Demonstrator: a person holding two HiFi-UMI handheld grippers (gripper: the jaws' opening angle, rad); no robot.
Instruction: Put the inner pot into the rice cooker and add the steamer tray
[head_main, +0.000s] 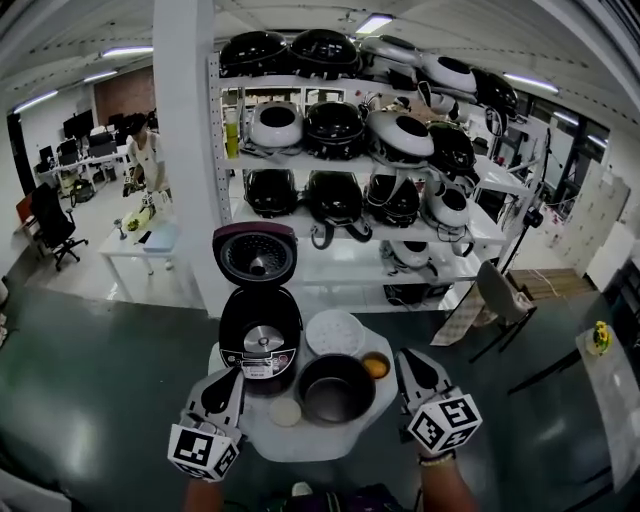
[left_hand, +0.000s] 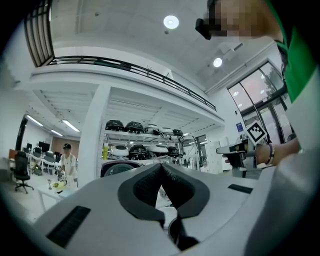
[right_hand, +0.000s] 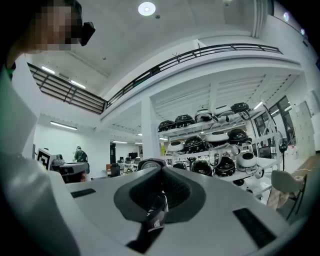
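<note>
On a small round white table (head_main: 330, 440) the black rice cooker (head_main: 260, 338) stands open, its lid (head_main: 255, 255) raised. The dark inner pot (head_main: 335, 388) sits on the table to the cooker's right. Behind the pot lies the white steamer tray (head_main: 334, 333). My left gripper (head_main: 233, 376) is shut and empty at the table's left edge, beside the cooker's front. My right gripper (head_main: 407, 357) is shut and empty at the right edge, beside the pot. In the left gripper view the jaws (left_hand: 161, 167) meet; in the right gripper view they (right_hand: 161, 172) meet too.
An orange object (head_main: 376, 367) and a small white disc (head_main: 285, 412) also lie on the table. Behind it stand a white pillar (head_main: 185, 150) and shelves (head_main: 350, 150) full of rice cookers. A person (head_main: 148, 155) stands at a far-left table. A chair (head_main: 500, 295) is at right.
</note>
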